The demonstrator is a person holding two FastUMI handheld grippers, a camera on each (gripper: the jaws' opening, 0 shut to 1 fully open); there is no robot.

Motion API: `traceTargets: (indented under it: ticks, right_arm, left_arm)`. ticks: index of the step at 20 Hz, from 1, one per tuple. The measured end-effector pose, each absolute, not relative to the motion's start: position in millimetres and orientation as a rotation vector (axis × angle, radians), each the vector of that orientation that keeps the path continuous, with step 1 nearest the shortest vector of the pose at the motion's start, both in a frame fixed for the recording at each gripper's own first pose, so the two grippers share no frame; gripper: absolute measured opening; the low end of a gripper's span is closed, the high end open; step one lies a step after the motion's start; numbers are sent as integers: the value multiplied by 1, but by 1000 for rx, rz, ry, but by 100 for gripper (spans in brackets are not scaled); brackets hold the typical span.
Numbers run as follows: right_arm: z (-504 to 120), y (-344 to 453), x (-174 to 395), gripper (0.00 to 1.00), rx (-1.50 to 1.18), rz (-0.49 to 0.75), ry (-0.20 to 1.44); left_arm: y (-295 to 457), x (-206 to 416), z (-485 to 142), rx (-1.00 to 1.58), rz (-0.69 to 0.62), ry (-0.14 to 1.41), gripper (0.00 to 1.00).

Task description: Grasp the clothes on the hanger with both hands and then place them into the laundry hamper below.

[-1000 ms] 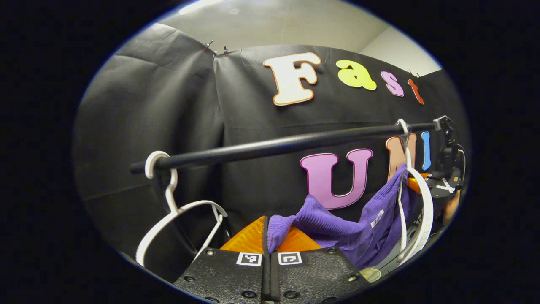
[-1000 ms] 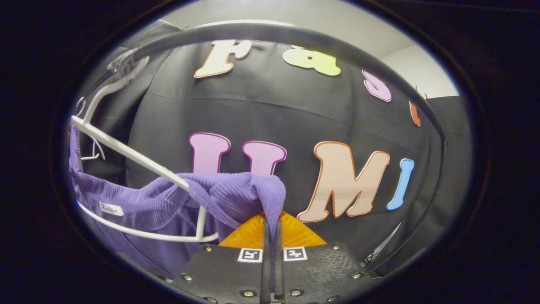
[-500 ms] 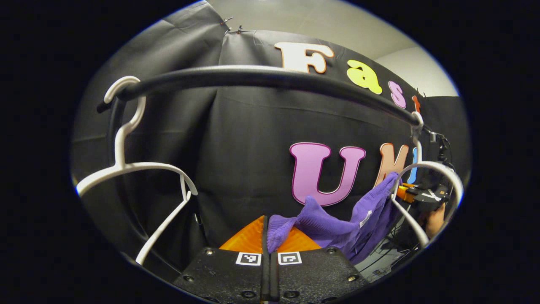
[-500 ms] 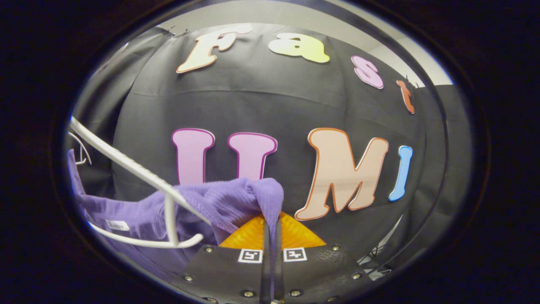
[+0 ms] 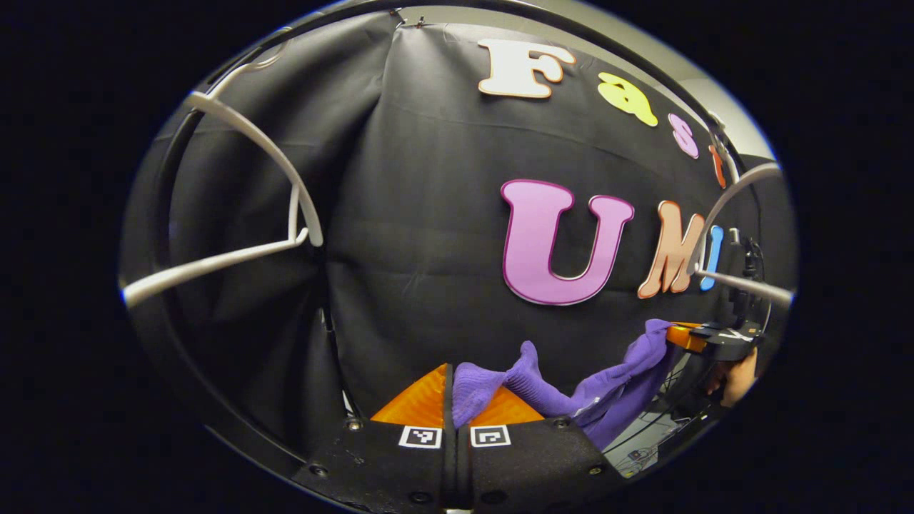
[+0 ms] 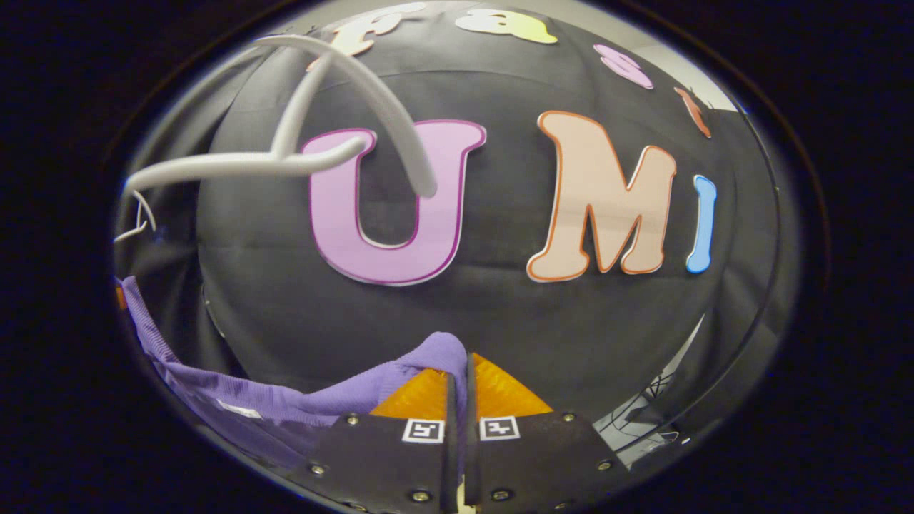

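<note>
In the left gripper view, the left gripper [image 5: 451, 389] has its 2 orange fingers pressed together on a fold of the purple garment [image 5: 571, 385]. The knit cloth stretches rightward to the right gripper [image 5: 689, 337], held by a hand [image 5: 735, 378] at the far edge. An empty white hanger [image 5: 243, 207] hangs high on the left; another white hanger [image 5: 728, 235] hangs above the garment, apart from it.

In the right gripper view, the right gripper [image 6: 460, 389] is likewise clamped tight on the purple garment [image 6: 285, 400], which sags away to the lower left. A bare white hanger [image 6: 314, 135] sits overhead.
</note>
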State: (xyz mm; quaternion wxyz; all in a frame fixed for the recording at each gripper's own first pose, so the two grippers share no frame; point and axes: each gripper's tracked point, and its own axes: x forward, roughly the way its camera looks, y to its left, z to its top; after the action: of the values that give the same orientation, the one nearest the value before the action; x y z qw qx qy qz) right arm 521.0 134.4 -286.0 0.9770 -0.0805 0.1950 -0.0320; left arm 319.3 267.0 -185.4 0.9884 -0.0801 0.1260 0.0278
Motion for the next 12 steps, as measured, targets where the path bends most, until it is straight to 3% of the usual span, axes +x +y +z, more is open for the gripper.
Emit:
traceTargets:
  ticks: [2, 4, 5, 6, 10, 12]
  right_arm:
    - [-297, 139, 500, 0, -157, -53, 415]
    - [-306, 147, 476, 8, -158, -26, 438]
    - [-311, 148, 464, 0, -167, -10, 455]
    - [-313, 151, 452, 4, -168, 5, 465]
    - [-309, 142, 406, 0, -117, 9, 485]
    - [-304, 136, 383, 4, -91, 13, 499]
  left_arm:
    - [274, 305, -198, -159, 98, 268, 1]
    - [273, 291, -211, -182, 121, 297, 1]
    - [270, 283, -215, -184, 133, 310, 1]
    - [267, 271, -220, -183, 145, 317, 1]
    - [262, 230, -220, -172, 177, 317, 1]
    - [257, 207, -215, -179, 193, 306, 1]
